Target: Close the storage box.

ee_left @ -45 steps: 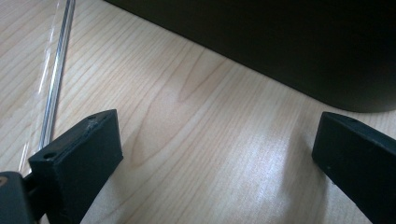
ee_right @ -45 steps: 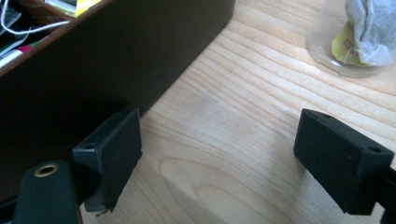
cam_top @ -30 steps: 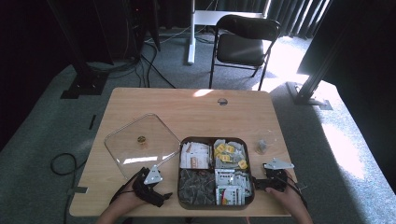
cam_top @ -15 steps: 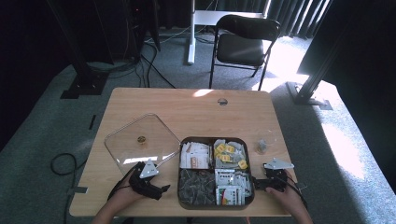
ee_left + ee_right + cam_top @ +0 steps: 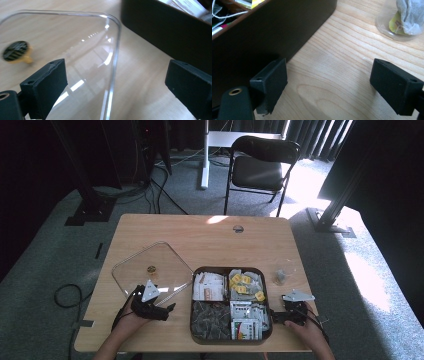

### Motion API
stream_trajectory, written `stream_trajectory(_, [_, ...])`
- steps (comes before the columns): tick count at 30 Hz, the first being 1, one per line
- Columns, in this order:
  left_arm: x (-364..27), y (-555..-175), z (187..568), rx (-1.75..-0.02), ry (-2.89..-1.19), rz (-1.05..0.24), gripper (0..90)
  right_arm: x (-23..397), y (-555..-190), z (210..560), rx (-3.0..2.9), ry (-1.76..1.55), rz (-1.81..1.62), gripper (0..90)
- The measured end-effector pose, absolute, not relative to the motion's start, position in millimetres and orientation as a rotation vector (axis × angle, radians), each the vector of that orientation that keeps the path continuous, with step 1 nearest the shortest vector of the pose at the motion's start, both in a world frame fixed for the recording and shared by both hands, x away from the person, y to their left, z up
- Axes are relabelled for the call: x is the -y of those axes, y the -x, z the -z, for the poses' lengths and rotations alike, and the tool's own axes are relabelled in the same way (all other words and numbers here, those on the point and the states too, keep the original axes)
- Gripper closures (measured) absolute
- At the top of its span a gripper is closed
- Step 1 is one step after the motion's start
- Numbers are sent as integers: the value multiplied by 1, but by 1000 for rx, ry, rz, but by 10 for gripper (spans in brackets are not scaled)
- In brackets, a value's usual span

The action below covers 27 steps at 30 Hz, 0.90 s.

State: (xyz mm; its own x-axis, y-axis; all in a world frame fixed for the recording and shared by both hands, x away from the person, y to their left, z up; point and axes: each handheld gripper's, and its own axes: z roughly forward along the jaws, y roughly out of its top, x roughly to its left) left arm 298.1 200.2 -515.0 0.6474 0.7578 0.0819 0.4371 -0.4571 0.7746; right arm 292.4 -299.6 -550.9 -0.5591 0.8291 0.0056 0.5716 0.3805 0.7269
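A clear square lid (image 5: 152,270) with a small gold knob (image 5: 150,269) lies flat on the table, left of a dark four-compartment tray (image 5: 191,320) of tea bags and packets. My left gripper (image 5: 169,308) rests at the lid's near right corner. In the left gripper view it (image 5: 117,87) is open, with the lid's rounded edge (image 5: 113,62) running between the jaws and the knob (image 5: 17,51) off to the left. My right gripper (image 5: 274,316) is by the tray's right wall. It (image 5: 329,82) is open over bare wood, its left jaw against the tray wall (image 5: 262,32).
A small clear cup (image 5: 281,276) holding a tea bag (image 5: 409,15) stands right of the tray, just beyond my right gripper. The wooden table (image 5: 200,240) has a cable grommet (image 5: 238,228) near its far edge. A black chair (image 5: 260,170) stands behind the table.
My left gripper has shifted a little left and forward, onto the lid's near corner. The right gripper and the tray have stayed put.
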Motion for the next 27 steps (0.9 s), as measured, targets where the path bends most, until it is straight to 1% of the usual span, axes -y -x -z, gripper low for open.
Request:
stream_trajectory(4, [-203, -304, 514, -969, -2095, -597, 41, 300, -292, 551, -2285, -1219, -989, 137])
stream_trajectory(12, [-209, -318, 517, -1030, -2060, -572, 41, 300, -292, 551, -2285, -1219, -989, 137])
stream_trajectory(18, [-212, -328, 520, -1081, -2054, -596, 41, 300, -292, 551, -2285, -1219, -989, 137])
stream_trajectory(23, [-216, -337, 522, -1110, -2042, -585, 41, 300, -292, 551, -2285, -1219, -989, 137])
stream_trajectory(27, [-218, -343, 522, -1156, -2024, -608, 41, 300, -292, 551, -2285, -1219, -989, 138])
